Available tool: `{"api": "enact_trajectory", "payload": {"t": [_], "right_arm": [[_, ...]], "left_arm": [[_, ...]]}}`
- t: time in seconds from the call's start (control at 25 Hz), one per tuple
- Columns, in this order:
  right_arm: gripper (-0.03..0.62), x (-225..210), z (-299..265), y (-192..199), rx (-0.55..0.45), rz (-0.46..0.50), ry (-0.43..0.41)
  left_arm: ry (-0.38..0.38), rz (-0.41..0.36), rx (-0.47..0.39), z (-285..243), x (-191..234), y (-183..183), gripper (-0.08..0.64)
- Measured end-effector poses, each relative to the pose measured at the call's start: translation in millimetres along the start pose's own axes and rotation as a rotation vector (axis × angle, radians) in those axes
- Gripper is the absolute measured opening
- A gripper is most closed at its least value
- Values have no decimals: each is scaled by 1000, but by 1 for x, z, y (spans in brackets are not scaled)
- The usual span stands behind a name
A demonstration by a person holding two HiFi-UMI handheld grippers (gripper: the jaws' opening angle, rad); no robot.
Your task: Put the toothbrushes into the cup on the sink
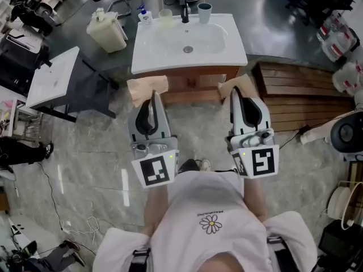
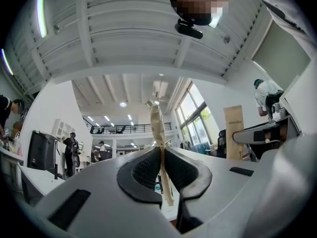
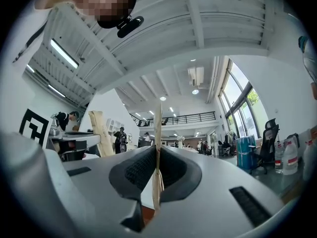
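Note:
The white sink (image 1: 227,50) sits on a wooden cabinet at the top of the head view. On its back rim stand a blue-grey cup (image 1: 205,13), a clear cup (image 1: 165,18), a black tap (image 1: 185,13) and a soap bottle (image 1: 145,16). I cannot make out any toothbrush. My left gripper (image 1: 148,89) and right gripper (image 1: 238,86) are held side by side in front of the cabinet, short of the sink. The tan pads of each lie pressed flat together with nothing between them. Both gripper views point up at the ceiling: left gripper (image 2: 157,118), right gripper (image 3: 157,118).
A white jerrycan (image 1: 106,32) stands on the floor left of the sink. A white slab on a dark stand (image 1: 54,75) is further left. A low wooden platform (image 1: 300,92) lies to the right, with plastic bottles (image 1: 340,38) beyond. Cables (image 1: 57,208) trail across the floor.

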State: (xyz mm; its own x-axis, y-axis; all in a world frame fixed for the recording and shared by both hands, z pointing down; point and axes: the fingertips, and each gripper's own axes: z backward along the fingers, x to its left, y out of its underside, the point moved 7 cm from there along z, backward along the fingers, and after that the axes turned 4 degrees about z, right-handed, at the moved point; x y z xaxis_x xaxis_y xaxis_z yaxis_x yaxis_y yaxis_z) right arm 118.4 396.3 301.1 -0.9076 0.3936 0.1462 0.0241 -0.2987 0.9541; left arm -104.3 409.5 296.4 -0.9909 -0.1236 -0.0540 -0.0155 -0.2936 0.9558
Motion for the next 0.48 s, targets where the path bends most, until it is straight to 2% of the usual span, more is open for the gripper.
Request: {"api": "enact_trajectory", "payload": {"t": [0.32,0.48], "right_arm": [[18,-13,0,20,44,-27,-3],[18,-22,-15,27,31,-37,-13]], "left_arm": [[-13,0,14,-5,-4,10,37],[13,-41,-5,-26,-2,18,37]]}}
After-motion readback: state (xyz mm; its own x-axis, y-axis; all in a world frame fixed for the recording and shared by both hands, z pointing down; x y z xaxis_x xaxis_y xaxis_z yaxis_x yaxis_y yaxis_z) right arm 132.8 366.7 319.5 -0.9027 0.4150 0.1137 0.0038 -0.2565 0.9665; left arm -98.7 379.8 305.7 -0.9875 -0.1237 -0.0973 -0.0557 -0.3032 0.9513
